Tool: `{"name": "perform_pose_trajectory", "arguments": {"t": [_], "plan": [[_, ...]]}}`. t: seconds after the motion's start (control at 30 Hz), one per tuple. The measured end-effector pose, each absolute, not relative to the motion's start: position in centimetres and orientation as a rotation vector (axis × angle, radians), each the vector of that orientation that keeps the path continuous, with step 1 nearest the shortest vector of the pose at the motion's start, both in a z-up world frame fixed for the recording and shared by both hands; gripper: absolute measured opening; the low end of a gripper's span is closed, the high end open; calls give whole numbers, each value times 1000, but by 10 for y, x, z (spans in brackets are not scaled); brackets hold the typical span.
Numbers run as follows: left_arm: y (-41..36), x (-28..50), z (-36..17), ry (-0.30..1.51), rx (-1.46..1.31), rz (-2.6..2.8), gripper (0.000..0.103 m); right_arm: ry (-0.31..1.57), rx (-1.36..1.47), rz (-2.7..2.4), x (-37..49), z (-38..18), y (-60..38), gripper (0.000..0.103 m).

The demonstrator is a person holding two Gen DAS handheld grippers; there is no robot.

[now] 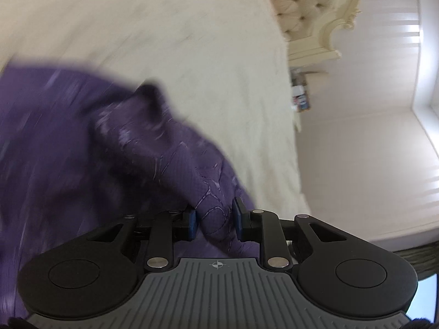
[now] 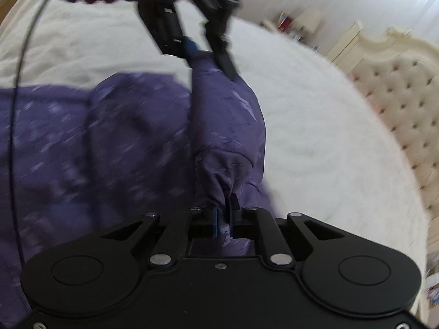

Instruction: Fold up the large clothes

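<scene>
Mid-fold on a purple garment (image 2: 115,142), spread over a white bed cover (image 2: 315,126). Both frames motion-blurred, so cloth detail rough.

Left gripper (image 1: 214,220): blue pads narrowed around a ridge of patterned purple fabric, cloth filling the gap and touching both pads by the look of it. Reads as a grip on the cloth, though not a hard pinch. Same gripper visible in the right wrist view at top (image 2: 204,50), fingers pointing down onto the far end of a raised purple fold.

Right gripper (image 2: 222,220): pads nearly together, a bunched bit of purple cloth pinched between them at the near end of that same fold.

Step in hand, as a judgement: both ends of one edge or sleeve taken up, carrying it across the body of the garment. Fold line not settled; fabric humped and slack between the two grips.

Next move probably calls for: keeping both pinches firm, pulling the span taut, laying it flat over the main panel with edges lined up, then releasing both together. Risk: left hold looks loose, cloth could slip out under tension.

Containers: none in view. Padded headboard (image 2: 397,87) and cluttered shelves (image 1: 300,93) at the edge only, contents too blurred to tell.
</scene>
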State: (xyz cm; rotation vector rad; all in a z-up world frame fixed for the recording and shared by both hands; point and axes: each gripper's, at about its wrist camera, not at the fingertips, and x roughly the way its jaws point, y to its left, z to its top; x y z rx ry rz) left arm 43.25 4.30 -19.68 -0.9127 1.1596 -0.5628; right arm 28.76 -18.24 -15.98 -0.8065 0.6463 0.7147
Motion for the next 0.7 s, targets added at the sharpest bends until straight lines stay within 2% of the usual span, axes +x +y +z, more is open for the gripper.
{"name": "perform_pose_trajectory", "arguments": {"t": [0.1,0.17,0.23,0.3,0.37,0.43,0.47,0.53,0.7], "plan": [[49,402,-226,1197,-875,-495,24,723,-745,715,271,-173,-179,30],[55,392,-243,1216,-879,-448,24,820,-590,684,269,-179,-183,41],[63,386,-251,1230,-874,-428,23,922,-383,629,272,-184,-195,59],[67,388,-250,1234,-838,-440,26,992,-162,550,275,-189,-213,63],[71,394,-244,1231,-811,-473,41,1040,102,457,281,-194,-236,66],[78,400,-237,1208,-803,-489,65,1062,323,388,290,-197,-256,73],[83,405,-233,1190,-804,-491,69,1059,411,359,294,-200,-265,73],[91,413,-230,1169,-803,-474,72,1056,550,304,304,-206,-275,73],[95,449,-240,1180,-764,-418,72,1083,697,231,333,-230,-277,76]]}}
